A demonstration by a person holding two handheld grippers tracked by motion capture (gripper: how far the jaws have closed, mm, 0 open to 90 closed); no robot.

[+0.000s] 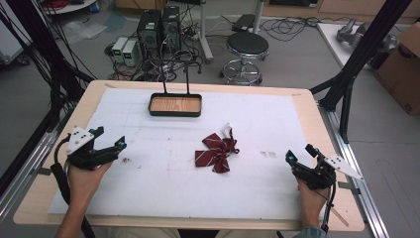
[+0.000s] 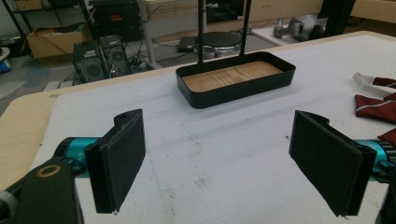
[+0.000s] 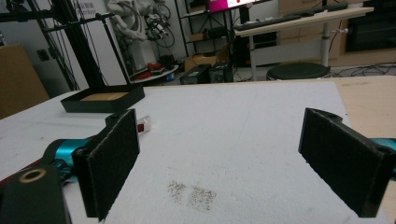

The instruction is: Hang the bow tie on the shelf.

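A dark red bow tie with thin white stripes and a white strap (image 1: pixel 216 150) lies on the white mat, right of the middle; its edge shows at the right of the left gripper view (image 2: pixel 376 105). A black tray with a wooden floor (image 1: pixel 175 104) (image 2: pixel 236 83) (image 3: pixel 103 99) stands at the back of the mat, with two thin black posts rising behind it. My left gripper (image 1: pixel 110 138) (image 2: pixel 224 163) rests near the mat's left edge, open and empty. My right gripper (image 1: pixel 301 152) (image 3: pixel 233 163) rests near the right edge, open wide, nothing between its pads.
The white mat (image 1: pixel 148 183) covers most of the wooden table (image 1: pixel 29 203). A grey smudge (image 1: pixel 268 154) (image 3: pixel 192 194) marks the mat in front of the right gripper. A black stool (image 1: pixel 246 48), computer towers (image 1: pixel 158 27) and cables stand on the floor behind.
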